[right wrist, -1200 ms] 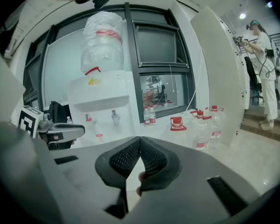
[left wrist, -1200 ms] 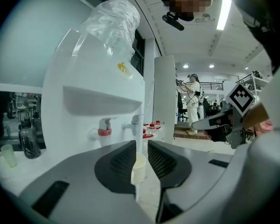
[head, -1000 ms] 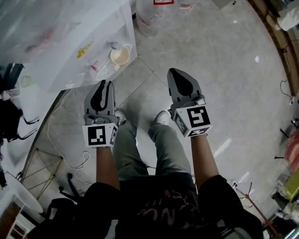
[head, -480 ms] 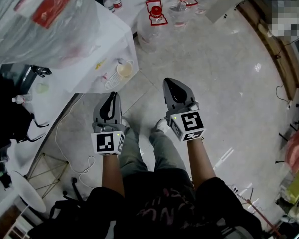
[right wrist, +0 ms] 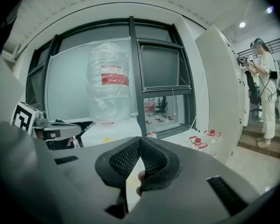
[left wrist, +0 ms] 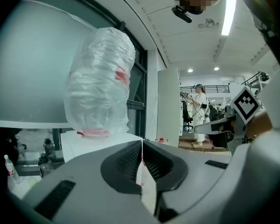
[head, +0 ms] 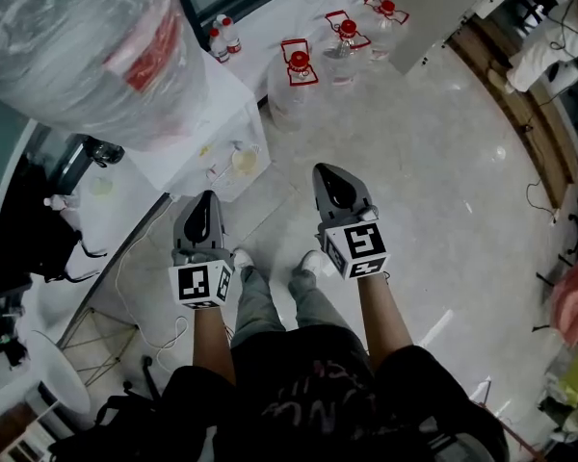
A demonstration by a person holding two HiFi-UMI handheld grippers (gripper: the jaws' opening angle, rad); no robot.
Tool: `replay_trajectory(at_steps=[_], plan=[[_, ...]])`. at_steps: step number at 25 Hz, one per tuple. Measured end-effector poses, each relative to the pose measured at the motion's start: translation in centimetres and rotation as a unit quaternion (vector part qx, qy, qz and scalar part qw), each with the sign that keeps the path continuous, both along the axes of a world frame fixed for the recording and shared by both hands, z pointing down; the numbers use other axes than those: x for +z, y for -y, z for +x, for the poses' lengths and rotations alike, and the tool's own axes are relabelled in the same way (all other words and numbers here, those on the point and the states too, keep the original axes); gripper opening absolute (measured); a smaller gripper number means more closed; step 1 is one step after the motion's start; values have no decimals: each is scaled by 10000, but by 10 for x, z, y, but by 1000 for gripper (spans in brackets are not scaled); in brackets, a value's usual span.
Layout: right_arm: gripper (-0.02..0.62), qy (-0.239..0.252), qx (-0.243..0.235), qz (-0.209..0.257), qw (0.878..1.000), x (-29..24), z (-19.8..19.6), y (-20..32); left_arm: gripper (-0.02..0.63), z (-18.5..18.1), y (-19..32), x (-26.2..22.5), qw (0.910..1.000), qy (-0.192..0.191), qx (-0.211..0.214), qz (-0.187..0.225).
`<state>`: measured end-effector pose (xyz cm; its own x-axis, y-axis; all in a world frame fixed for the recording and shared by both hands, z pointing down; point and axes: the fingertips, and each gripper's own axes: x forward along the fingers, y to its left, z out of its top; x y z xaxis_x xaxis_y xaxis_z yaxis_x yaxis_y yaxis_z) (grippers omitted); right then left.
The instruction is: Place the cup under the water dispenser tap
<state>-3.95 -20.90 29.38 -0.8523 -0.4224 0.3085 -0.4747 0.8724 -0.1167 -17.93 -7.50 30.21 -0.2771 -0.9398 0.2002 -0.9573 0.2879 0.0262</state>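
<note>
A pale cup [head: 244, 159] stands on the low white ledge [head: 188, 157] of the water dispenser, beside a white slotted grille. A big plastic-wrapped bottle [head: 87, 46] tops the dispenser; it also shows as a wrapped bottle with a red band [left wrist: 100, 83] [right wrist: 110, 83]. No tap is visible. My left gripper [head: 204, 202] is held up just below and left of the cup, shut and empty [left wrist: 142, 146]. My right gripper [head: 329, 175] is to the right of the cup, over the floor, its tips shut on nothing [right wrist: 140, 143].
Three water jugs with red caps [head: 299, 65] stand on the floor behind the dispenser, small bottles [head: 223, 35] beside them. A white cable [head: 140, 287] trails at the left. A tall white panel [right wrist: 219, 87] rises at the right, and a person in white [right wrist: 266, 87] stands beyond it.
Both grippers have risen side by side. The left jaws have closed from a small gap. More of the wrapped bottle and the jugs has come into the head view.
</note>
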Motion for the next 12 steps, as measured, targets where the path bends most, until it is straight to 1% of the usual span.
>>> replay_trajectory(at_steps=[4,12], plan=[[14,59,-45,118,9999,-23,5,1,21,3,-5,-22,9999,37,-115,39],[13,121,-183,338,9992,-58,21,0,20,16,-6,-64,9990,247,-311,186]])
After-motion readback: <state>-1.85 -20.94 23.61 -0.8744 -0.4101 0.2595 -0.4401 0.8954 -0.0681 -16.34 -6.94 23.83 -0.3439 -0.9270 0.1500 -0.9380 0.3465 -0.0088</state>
